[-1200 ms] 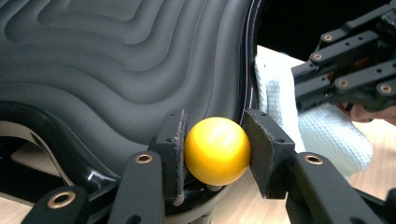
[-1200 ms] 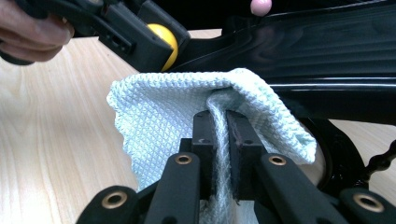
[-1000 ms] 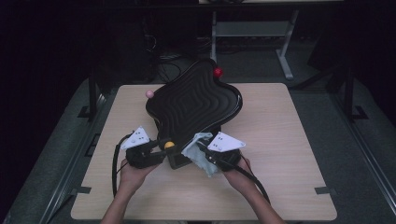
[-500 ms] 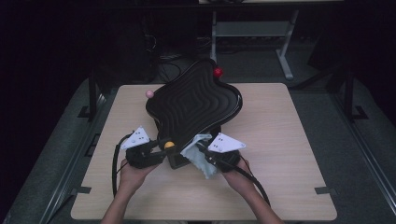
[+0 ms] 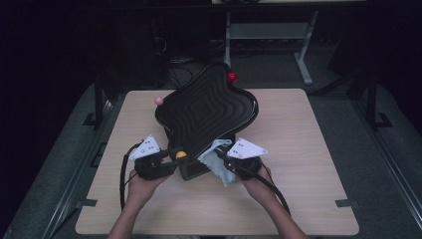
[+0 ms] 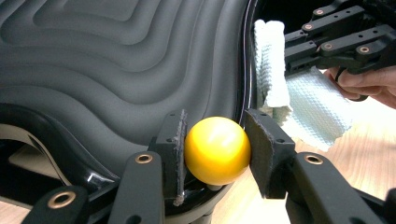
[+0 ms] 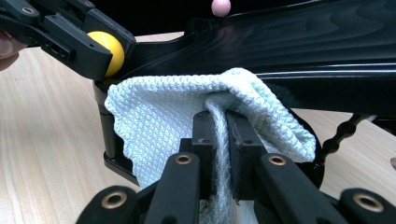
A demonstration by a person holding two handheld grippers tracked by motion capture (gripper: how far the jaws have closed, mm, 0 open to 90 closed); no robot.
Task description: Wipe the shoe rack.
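No word, label, brand, number or sign can be read in any of the views; the grey three-cornered plates [image 5: 247,148] on the grippers carry small dark dots in the high view, which are marks and not lettering; the black ridged board [image 5: 206,112] bears grooves alone; the yellow ball [image 6: 217,150] and the pale cloth [image 7: 187,126] are plain; the wooden tabletop [image 5: 308,149] shows grain and no print.
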